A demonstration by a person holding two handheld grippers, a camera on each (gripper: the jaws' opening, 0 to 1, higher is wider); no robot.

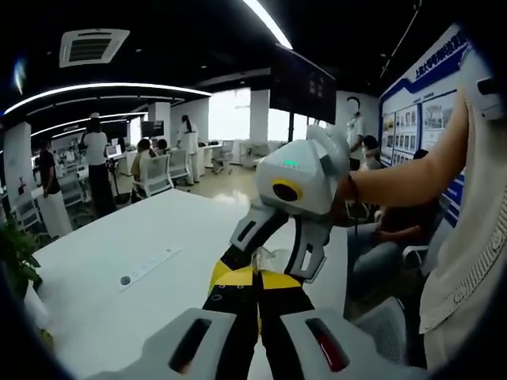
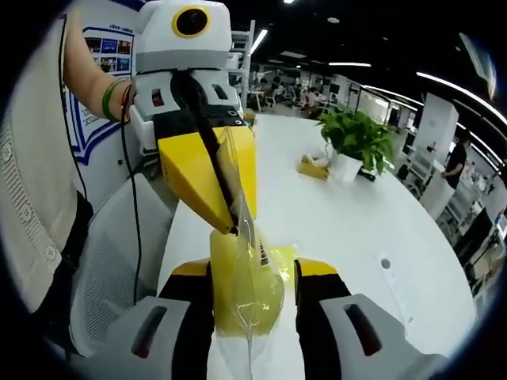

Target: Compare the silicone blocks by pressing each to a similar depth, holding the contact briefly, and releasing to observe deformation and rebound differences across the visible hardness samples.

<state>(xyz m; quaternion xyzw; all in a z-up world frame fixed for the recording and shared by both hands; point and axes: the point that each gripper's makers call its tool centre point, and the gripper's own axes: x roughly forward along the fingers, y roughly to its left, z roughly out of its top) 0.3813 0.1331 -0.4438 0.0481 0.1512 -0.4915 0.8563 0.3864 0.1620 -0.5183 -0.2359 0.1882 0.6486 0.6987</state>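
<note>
A yellow silicone block (image 2: 238, 289) in a clear plastic bag (image 2: 252, 237) hangs above the white table (image 2: 348, 229). In the right gripper view my right gripper (image 2: 253, 267) has its yellow-tipped jaws on either side of the block and holds it. From above, my left gripper (image 2: 233, 228) comes down with its yellow jaws shut on the bag's upper edge. In the left gripper view my left gripper (image 1: 257, 275) is shut on the clear bag (image 1: 266, 257), and the white right gripper (image 1: 269, 265) faces it, its fingers straddling the bag.
A potted plant (image 2: 352, 138) and a small yellow item (image 2: 314, 166) stand further along the table. A white strip (image 1: 146, 269) lies flat on it. A white mesh chair (image 2: 111, 261) is beside the table edge. People and desks (image 1: 150, 162) are far behind.
</note>
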